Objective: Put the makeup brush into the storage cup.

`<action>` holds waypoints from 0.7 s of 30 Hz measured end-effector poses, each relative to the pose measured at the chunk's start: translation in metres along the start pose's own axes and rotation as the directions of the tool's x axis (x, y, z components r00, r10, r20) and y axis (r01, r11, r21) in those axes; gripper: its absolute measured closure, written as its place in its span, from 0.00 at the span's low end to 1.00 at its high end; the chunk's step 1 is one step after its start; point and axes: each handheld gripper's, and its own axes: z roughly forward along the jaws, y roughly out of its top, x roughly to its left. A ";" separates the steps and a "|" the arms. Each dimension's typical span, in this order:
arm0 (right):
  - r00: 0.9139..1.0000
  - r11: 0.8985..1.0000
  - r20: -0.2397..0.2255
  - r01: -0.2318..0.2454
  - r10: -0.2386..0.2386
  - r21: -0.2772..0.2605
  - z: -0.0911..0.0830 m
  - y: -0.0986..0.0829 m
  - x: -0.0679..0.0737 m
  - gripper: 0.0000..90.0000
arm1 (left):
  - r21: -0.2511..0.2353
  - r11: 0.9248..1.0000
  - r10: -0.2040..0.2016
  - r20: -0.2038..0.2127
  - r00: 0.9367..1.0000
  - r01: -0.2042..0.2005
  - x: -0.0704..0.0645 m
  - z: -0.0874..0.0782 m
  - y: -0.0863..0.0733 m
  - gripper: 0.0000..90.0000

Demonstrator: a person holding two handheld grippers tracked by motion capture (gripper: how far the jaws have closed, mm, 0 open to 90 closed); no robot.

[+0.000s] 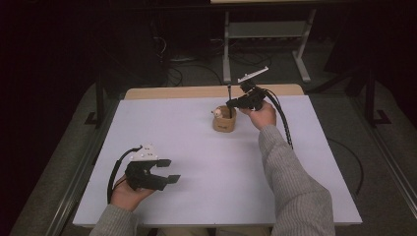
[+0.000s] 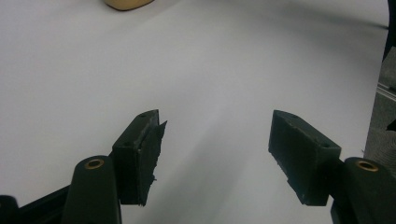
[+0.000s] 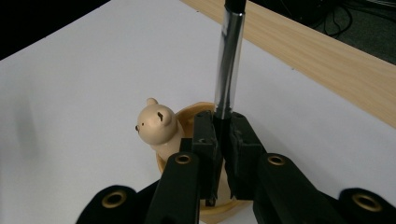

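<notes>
While the right gripper point(image 3: 223, 154) pinches the pen point(image 3: 229, 70) near its lower end, jaws closed tight on the barrel, the pen stands upright over the bear-trimmed wooden cup point(image 1: 224, 119) directly below. Glossy, slim, stiff and light: likely slippery, so a low grip suits. Left gripper point(image 2: 215, 154) rests wide open, empty, well apart.

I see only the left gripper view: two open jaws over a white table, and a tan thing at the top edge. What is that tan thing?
Observer: A tan cup with a small bear figure on its rim.
Operator: Where is the other gripper?
Observer: The right gripper is directly over the cup.
Operator: Does it hold something?
Observer: Yes, its jaws are shut on an upright pen.
</notes>
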 end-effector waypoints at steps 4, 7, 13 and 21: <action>1.000 1.000 0.011 0.001 -0.001 -0.008 -0.002 -0.002 -0.001 0.87 | 0.000 1.000 0.000 0.002 1.000 0.000 -0.001 0.001 0.000 0.38; 1.000 1.000 0.017 -0.009 0.009 -0.011 -0.005 -0.003 -0.001 0.82 | 0.001 1.000 -0.001 0.002 1.000 0.001 -0.001 0.001 0.000 0.38; 1.000 1.000 0.029 -0.007 0.008 -0.027 -0.013 -0.010 -0.003 0.78 | 0.008 1.000 0.004 0.003 1.000 -0.004 -0.001 0.001 0.000 0.38; 0.999 0.999 0.030 -0.029 0.030 -0.035 -0.023 -0.017 -0.003 0.67 | 0.014 1.000 -0.001 0.000 1.000 0.001 0.001 0.001 0.000 0.36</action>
